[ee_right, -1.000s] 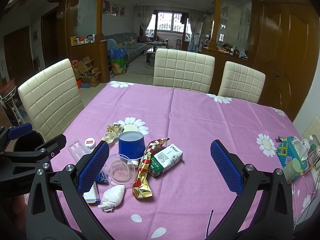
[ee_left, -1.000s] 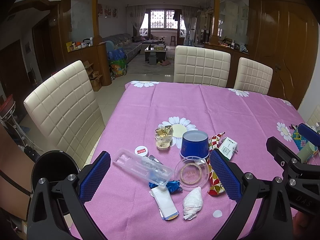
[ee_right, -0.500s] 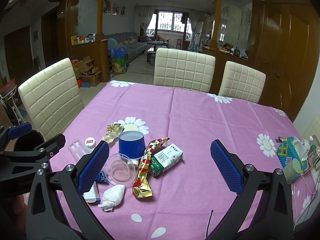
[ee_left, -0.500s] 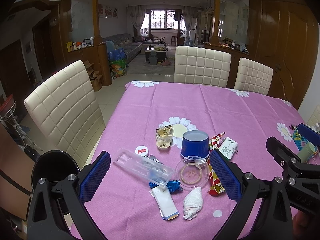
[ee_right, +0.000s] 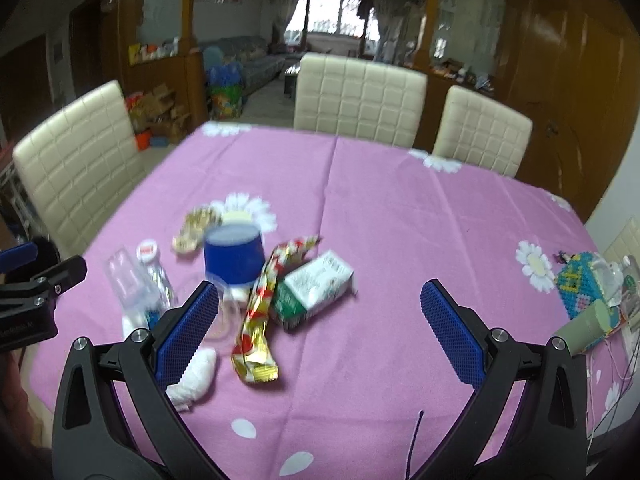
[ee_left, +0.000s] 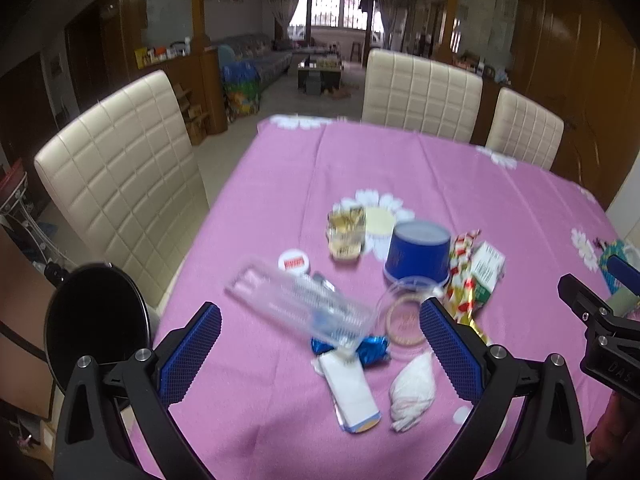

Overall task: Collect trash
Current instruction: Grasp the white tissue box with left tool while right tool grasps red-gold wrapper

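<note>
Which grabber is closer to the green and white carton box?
Right. The right gripper opens just in front of the green and white carton box; the left gripper faces the clear plastic tray, leaving the box off to its right.

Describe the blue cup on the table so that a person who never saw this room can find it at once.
On the pink tablecloth with white daisies, a heap of litter lies near the left edge. The blue cup stands upside down in that heap, beside the largest daisy print. It is the only dark blue, upright, round thing there; its neighbours are flat wrappers and clear plastic.
</note>
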Available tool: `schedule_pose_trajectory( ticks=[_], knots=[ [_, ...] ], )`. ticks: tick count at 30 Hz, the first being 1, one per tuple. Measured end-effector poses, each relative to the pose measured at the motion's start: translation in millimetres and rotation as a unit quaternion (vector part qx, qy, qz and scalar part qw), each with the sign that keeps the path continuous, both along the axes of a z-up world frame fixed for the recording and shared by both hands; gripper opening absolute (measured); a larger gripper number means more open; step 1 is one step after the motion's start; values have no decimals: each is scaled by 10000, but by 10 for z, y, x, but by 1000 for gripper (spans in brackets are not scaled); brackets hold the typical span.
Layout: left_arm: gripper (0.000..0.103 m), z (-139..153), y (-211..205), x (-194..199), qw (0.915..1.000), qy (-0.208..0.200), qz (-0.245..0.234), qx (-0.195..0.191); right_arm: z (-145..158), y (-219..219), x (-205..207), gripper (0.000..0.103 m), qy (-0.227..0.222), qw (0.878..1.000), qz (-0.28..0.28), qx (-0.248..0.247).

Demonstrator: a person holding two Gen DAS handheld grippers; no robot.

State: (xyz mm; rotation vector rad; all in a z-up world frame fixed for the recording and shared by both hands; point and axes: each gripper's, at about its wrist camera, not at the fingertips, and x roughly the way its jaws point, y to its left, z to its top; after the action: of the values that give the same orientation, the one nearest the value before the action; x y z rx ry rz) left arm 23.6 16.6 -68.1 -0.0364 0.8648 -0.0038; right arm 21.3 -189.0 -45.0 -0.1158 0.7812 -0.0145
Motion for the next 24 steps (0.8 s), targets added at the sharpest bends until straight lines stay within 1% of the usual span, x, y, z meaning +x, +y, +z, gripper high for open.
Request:
schedule_pose_trajectory(
  ticks=[3, 7, 13, 15, 17, 18, 19, 20, 21, 23, 24],
  knots=[
    [97, -241, -33, 16, 9995, 294, -30, 129, -216, 73, 17, 90, 257, 9994, 229, -39],
    [97, -531, -69, 27, 9979, 622, -86, 180, -529, 195, 60, 80, 607, 9966, 556, -25],
    [95, -929, -116, 72, 9951, 970, -120, 146, -947, 386, 138, 71, 871, 9916, 937, -203],
    [87, -1039, -111, 97, 9944, 1047, -119, 83, -1050, 437, 168, 70, 964, 9897, 1035, -237],
    [75, -1146, -107, 131, 9931, 1167, -114, 62, -1138, 472, 205, 67, 1055, 9881, 1093, -247],
    [70, -1200, -97, 148, 9922, 1237, -125, -34, -1156, 481, 220, 63, 1097, 9875, 1106, -248],
    [63, -1220, -94, 158, 9923, 1231, -126, -48, -1191, 489, 247, 57, 1157, 9867, 1118, -222],
    [53, -1211, -108, 150, 9931, 1158, -157, -13, -1208, 485, 268, 53, 1219, 9861, 1113, -180],
    [50, -1208, -129, 149, 9932, 1143, -231, -9, -1223, 476, 283, 44, 1271, 9858, 1092, -136],
    [37, -1193, -133, 147, 9931, 1135, -285, -63, -1254, 437, 334, 41, 1387, 9849, 1031, 67],
    [36, -1174, -124, 150, 9930, 1133, -292, -133, -1254, 425, 351, 37, 1392, 9849, 1019, 173]
  ],
)
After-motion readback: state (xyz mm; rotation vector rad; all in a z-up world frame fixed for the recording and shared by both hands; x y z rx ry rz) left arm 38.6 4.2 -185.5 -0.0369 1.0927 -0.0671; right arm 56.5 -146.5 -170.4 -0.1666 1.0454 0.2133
